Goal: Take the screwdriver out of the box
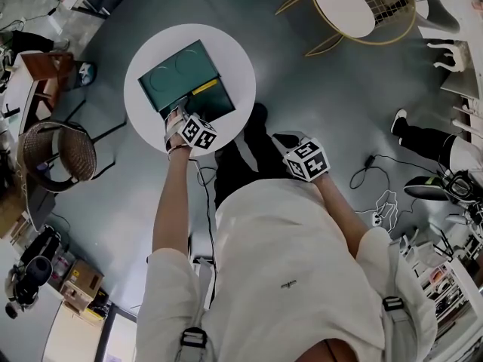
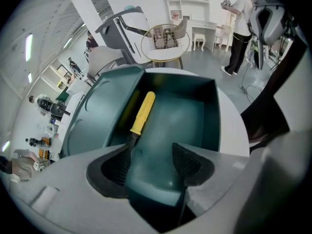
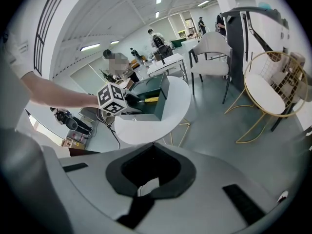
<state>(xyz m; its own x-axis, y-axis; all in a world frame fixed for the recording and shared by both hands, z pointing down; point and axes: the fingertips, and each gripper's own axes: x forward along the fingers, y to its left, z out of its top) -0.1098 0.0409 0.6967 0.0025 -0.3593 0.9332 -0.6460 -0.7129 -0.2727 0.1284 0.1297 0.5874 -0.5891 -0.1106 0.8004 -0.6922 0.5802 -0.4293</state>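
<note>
A dark green box (image 1: pixel 210 102) lies open on a round white table (image 1: pixel 235 59), its lid (image 1: pixel 175 74) folded back to the left. Inside lies a screwdriver with a yellow handle (image 1: pixel 204 87). My left gripper (image 1: pixel 179 115) reaches steeply down into the box's near end. In the left gripper view the jaws stand open (image 2: pixel 151 162) over the box floor; the yellow handle (image 2: pixel 143 112) lies ahead and its dark shaft runs down to the left pad (image 2: pixel 114 167), with nothing pinched. My right gripper (image 1: pixel 306 158) hangs over the floor, right of the table, shut (image 3: pixel 146 184) and empty.
A gold wire chair (image 1: pixel 362 6) stands beyond the table at the right. A wicker chair (image 1: pixel 56 153) sits at the left. Cables (image 1: pixel 377 202) trail on the grey floor at the right, near another person's shoe (image 1: pixel 398 121).
</note>
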